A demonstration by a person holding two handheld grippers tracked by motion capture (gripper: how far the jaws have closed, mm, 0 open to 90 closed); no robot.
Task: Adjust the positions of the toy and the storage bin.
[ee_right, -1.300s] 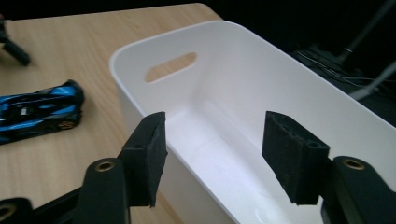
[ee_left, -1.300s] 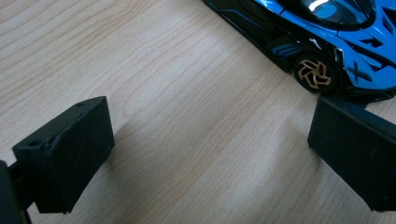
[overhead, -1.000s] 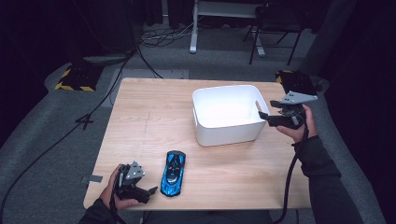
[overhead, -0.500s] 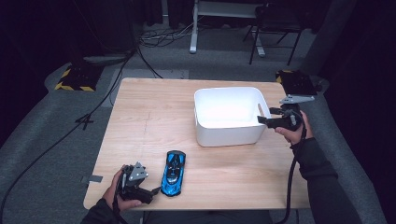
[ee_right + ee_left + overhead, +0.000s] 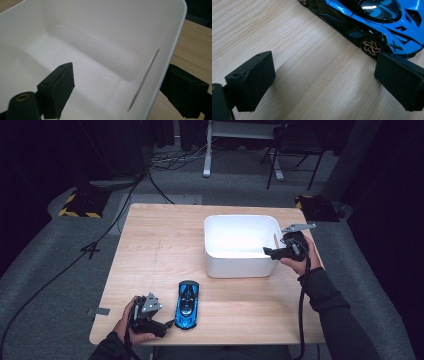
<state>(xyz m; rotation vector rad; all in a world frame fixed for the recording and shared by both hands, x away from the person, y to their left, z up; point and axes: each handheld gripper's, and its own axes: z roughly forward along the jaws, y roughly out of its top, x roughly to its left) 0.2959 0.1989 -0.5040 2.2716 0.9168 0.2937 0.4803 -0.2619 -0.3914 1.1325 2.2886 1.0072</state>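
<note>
A blue toy sports car [image 5: 186, 304] stands near the table's front edge, nose toward me. My left gripper [image 5: 167, 324] lies just left of it, open. In the left gripper view the car [image 5: 372, 17] crosses the top, its gold-spoked wheel just ahead of the right-hand jaw, and bare wood lies between the jaws of the gripper [image 5: 324, 82]. A white plastic bin [image 5: 240, 267] sits at mid-right. My right gripper [image 5: 270, 252] straddles its right wall with one jaw inside and one outside. The right gripper [image 5: 122, 92] has just been opening; the bin wall [image 5: 112, 30] stands between the pads, untouched.
The wooden table [image 5: 165, 245] has free room across its left half and behind the car. On the grey floor beyond lie cables [image 5: 150, 175], a yellow-and-black striped block [image 5: 77, 205] and a chair's legs [image 5: 292, 165].
My right gripper has sunk and moved left onto the bin's right wall, with its jaws spreading wider. The left gripper and the car have stayed put.
</note>
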